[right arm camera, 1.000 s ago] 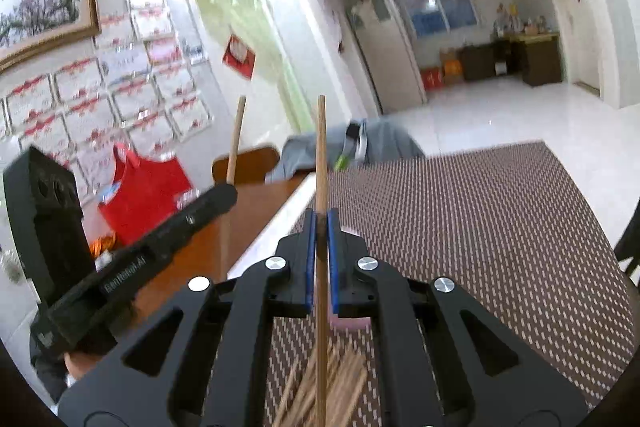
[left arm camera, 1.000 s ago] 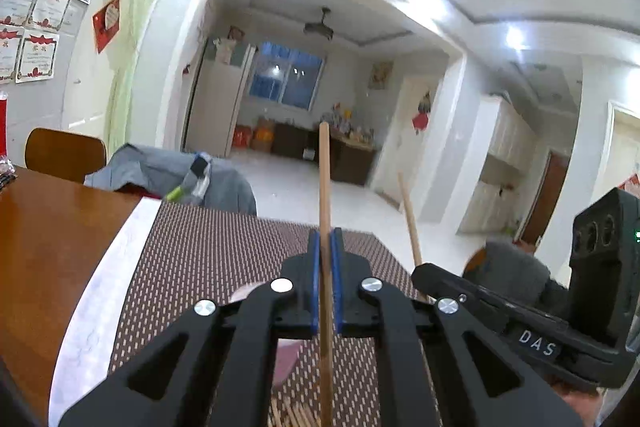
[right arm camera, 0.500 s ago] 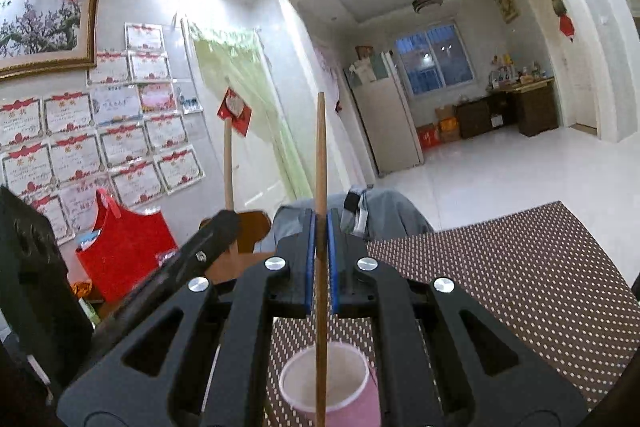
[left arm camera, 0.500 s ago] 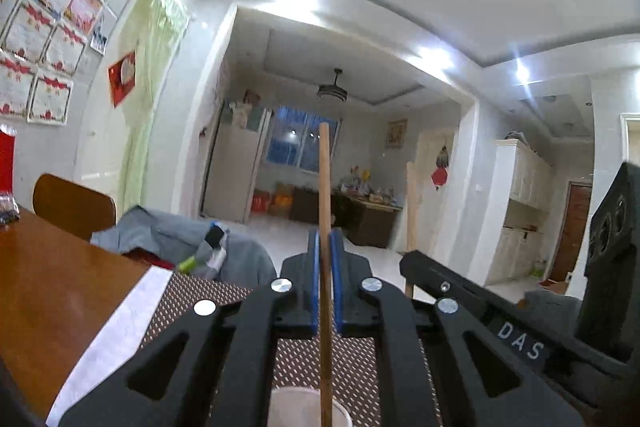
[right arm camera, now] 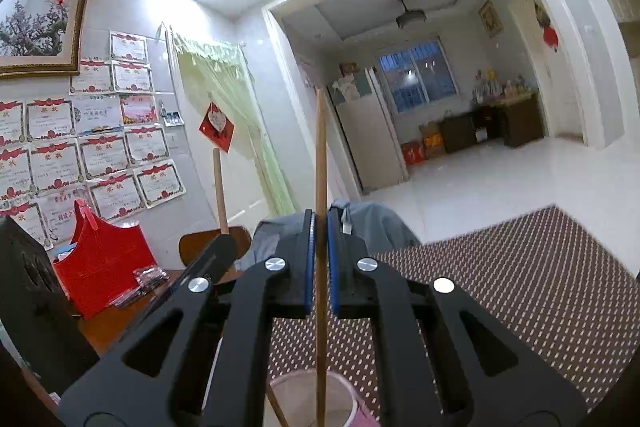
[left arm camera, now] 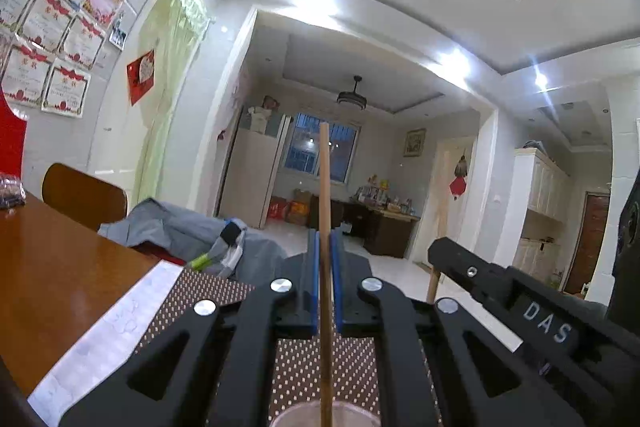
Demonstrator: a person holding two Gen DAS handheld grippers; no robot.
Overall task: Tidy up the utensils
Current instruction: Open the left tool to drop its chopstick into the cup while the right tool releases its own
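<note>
My left gripper (left arm camera: 325, 247) is shut on a wooden chopstick (left arm camera: 324, 195) held upright, its lower end over a pale cup (left arm camera: 316, 419) at the bottom edge. My right gripper (right arm camera: 318, 227) is shut on another wooden chopstick (right arm camera: 320, 163), also upright, its lower end inside the pink cup (right arm camera: 348, 403). A second stick (right arm camera: 274, 407) leans in that cup. The right gripper and its chopstick (left arm camera: 440, 219) show at the right of the left wrist view; the left gripper's chopstick (right arm camera: 219, 191) shows at the left of the right wrist view.
A brown dotted placemat (right arm camera: 520, 287) covers the wooden table (left arm camera: 48, 267). A red bag (right arm camera: 104, 267) stands on the table's far left. A chair with grey clothing (left arm camera: 180, 231) is behind the table.
Both grippers have tilted up and lowered their chopsticks toward the cup. The loose chopstick pile seen a second ago is out of view; the cup now sits under both sticks.
</note>
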